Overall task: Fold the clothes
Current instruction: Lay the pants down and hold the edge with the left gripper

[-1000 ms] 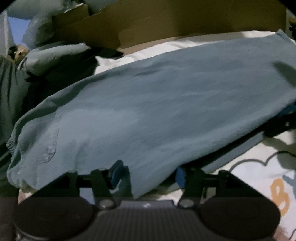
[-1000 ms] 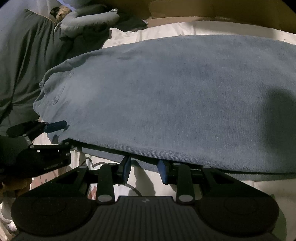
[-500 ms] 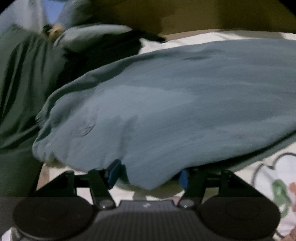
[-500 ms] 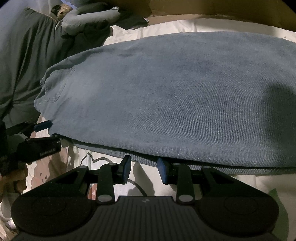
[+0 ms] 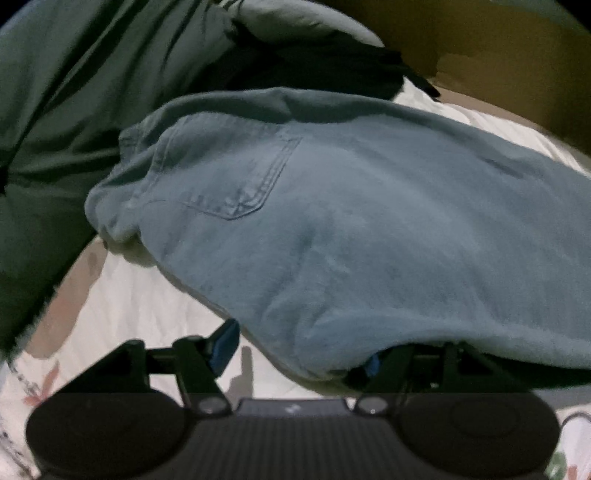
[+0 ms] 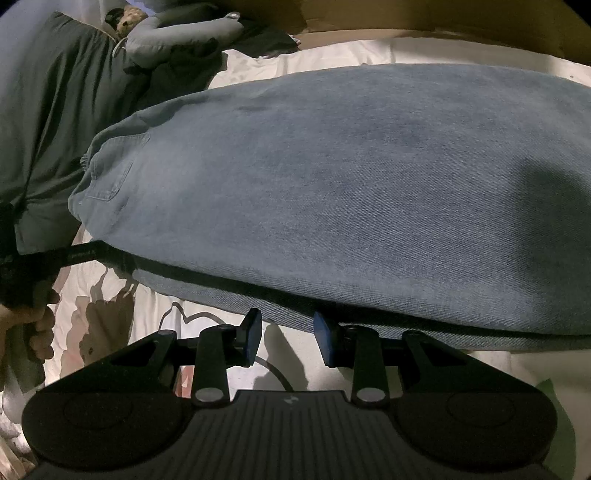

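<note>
Left tool (image 5: pixel 299 354) reaches under the near edge of the blue jeans (image 5: pixel 351 229) at their waist end: its left blue pad (image 5: pixel 223 343) stands bare on the white printed bedsheet (image 5: pixel 147 295), while the right finger is buried beneath the denim fold, with the cloth lying between the spread fingers, so the tool is wide apart and not clamped on anything. From the right wrist view the same tool shows as a dark bar (image 6: pixel 74 254) poking under the left end of the jeans (image 6: pixel 332 192), with the person's hand (image 6: pixel 33 328) gripping its handle at the bed's left side. The jeans lie folded lengthwise across the middle of the bed, back pocket (image 5: pixel 229 173) uppermost toward the left end, legs stretching off to the right. Left of the jeans sits a dark green garment (image 6: pixel 55 122), and beyond it, toward the bed's far left corner, a grey stuffed toy (image 6: pixel 177 37). Brown cardboard (image 6: pixel 443 18) runs along the far edge. Right tool (image 6: pixel 288 332) hovers at the near edge of the jeans, about midway along, its two blue pads parted with bare sheet showing between them, their tips just at the lower denim layer's hem, gripping nothing.
</note>
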Available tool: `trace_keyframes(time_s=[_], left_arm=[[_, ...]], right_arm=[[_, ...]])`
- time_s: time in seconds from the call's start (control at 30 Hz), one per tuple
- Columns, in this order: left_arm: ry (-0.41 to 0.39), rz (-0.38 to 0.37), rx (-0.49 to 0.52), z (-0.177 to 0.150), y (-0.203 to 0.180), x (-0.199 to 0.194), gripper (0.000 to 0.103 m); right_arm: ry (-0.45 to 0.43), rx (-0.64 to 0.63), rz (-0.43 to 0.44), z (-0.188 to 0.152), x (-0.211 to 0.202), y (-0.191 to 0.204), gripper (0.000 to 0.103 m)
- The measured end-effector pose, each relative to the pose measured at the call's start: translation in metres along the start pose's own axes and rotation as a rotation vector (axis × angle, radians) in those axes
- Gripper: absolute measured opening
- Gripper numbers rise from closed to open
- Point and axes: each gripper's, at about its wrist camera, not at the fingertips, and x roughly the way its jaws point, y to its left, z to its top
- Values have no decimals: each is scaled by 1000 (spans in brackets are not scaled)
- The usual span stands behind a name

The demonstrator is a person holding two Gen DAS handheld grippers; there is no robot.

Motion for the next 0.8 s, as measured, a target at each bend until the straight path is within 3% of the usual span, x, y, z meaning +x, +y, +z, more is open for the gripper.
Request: trace_keyframes(time_s=[0.13, 0.2, 0.27, 0.47, 0.8], left_arm=[[65, -66, -146, -3, 10, 19, 69], [60, -72, -154, -4, 11, 21, 69], [56, -89, -139, -5, 10, 18, 57], [56, -95, -24, -5, 6, 9, 28], [73, -59, 235, -3, 1, -3, 22]], right_arm=[[-2, -4, 0, 0, 0, 0, 38], [-2, -6, 2, 0, 0, 0, 38], [0, -4, 5, 0, -1, -1, 38], [-1, -11, 5, 0, -1, -1, 38], [20, 20, 24, 7, -10, -16, 37]])
